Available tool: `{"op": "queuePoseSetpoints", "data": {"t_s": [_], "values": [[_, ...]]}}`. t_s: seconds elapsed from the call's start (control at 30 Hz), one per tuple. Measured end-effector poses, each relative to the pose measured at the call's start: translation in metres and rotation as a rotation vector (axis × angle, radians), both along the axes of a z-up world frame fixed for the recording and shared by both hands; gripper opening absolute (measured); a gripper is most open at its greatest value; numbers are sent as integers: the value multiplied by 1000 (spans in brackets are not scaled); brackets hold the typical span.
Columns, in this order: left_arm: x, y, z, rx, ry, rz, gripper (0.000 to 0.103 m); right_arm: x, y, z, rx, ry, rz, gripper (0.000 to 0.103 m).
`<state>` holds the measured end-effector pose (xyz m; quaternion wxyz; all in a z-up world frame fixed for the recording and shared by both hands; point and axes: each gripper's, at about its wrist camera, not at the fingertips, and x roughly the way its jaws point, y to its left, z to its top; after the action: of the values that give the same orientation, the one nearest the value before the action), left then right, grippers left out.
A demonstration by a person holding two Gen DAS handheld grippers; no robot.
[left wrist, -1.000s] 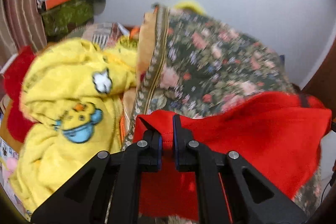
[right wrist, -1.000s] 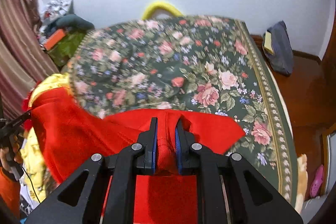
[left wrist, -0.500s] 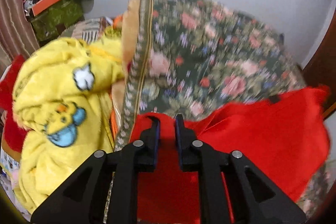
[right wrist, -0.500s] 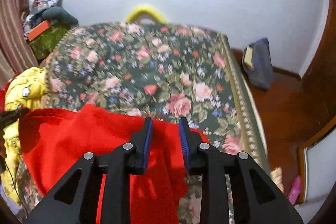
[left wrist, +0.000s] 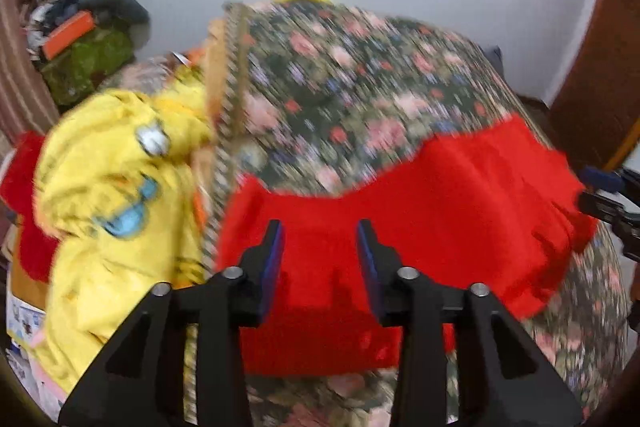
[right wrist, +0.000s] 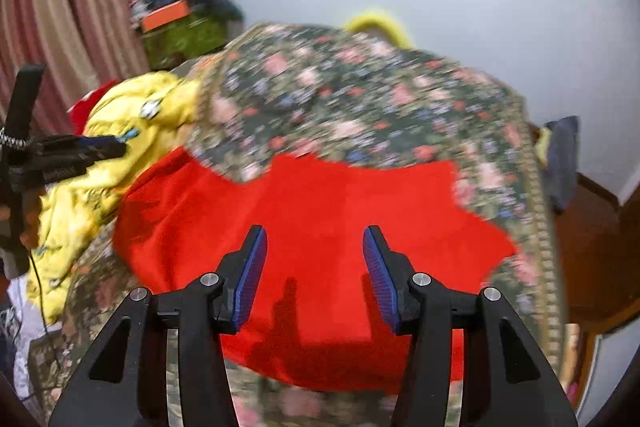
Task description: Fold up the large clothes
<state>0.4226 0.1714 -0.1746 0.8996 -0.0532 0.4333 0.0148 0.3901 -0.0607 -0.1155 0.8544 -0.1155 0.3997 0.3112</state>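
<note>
Left wrist view: we see the left hand-held gripper with its jaws opening, the red garment released beneath them where a second ago they were clenched on its edge. The garment now lies spread on the floral bedspread, with the yellow fleece to the left. In the right wrist view, the right hand-held gripper is likewise opening, no longer pinching the cloth below it.
</note>
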Motion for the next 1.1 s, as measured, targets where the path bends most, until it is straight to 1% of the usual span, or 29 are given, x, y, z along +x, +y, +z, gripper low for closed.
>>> {"op": "queuePoseSetpoints", "data": {"t_s": [0.1, 0.2, 0.23, 0.27, 0.3, 0.33, 0.37, 0.4, 0.43, 0.5, 0.6, 0.63, 0.7, 0.77, 0.8, 0.87, 0.93, 1.0, 1.03, 1.1], "values": [[-1, -18, -28, -37, 50, -44, 49, -4, 23, -24, -18, 43, 43, 46], [3, -33, -63, -64, 115, -69, 53, -9, 40, -48, -83, 65, 77, 46], [4, -35, -71, -62, 131, -70, 54, -10, 43, -56, -111, 60, 83, 47], [4, -37, -81, -48, 148, -69, 55, -10, 43, -60, -123, 48, 85, 50], [4, -38, -91, -24, 154, -67, 57, -11, 41, -61, -121, 37, 88, 54], [3, -36, -96, -10, 151, -60, 62, -11, 36, -60, -109, 30, 90, 57], [2, -33, -100, -1, 144, -49, 65, -10, 30, -58, -100, 24, 82, 60], [0, -29, -101, 5, 137, -33, 72, -9, 25, -56, -92, 20, 71, 64], [-2, -22, -102, 8, 122, -6, 75, -8, 18, -53, -87, 10, 50, 64], [-6, -9, -106, 5, 118, 30, 75, -3, 5, -51, -113, -26, 0, 64], [-11, 16, -113, 2, 136, 94, 75, 4, -21, -53, -161, -42, -78, 64], [-13, 23, -116, 7, 141, 112, 75, 6, -33, -53, -158, -32, -98, 64], [-17, 36, -120, 9, 150, 139, 75, 9, -54, -52, -119, -1, -128, 65], [-22, 44, -122, 33, 159, 161, 75, 7, -76, -49, -78, 23, -163, 65], [-26, 48, -124, 74, 168, 188, 75, 5, -83, -49, -100, 9, -200, 65], [-32, 57, -125, 106, 176, 216, 75, 2, -98, -50, -152, -18, -252, 66], [-38, 68, -125, 83, 183, 247, 75, 1, -116, -51, -137, 14, -279, 66], [-47, 80, -123, 66, 186, 283, 75, 0, -133, -50, -77, 61, -307, 68], [-50, 83, -122, 70, 186, 294, 75, -1, -139, -48, -68, 74, -327, 68], [-58, 91, -116, 71, 178, 324, 75, -4, -144, -43, -72, 68, -352, 68]]}}
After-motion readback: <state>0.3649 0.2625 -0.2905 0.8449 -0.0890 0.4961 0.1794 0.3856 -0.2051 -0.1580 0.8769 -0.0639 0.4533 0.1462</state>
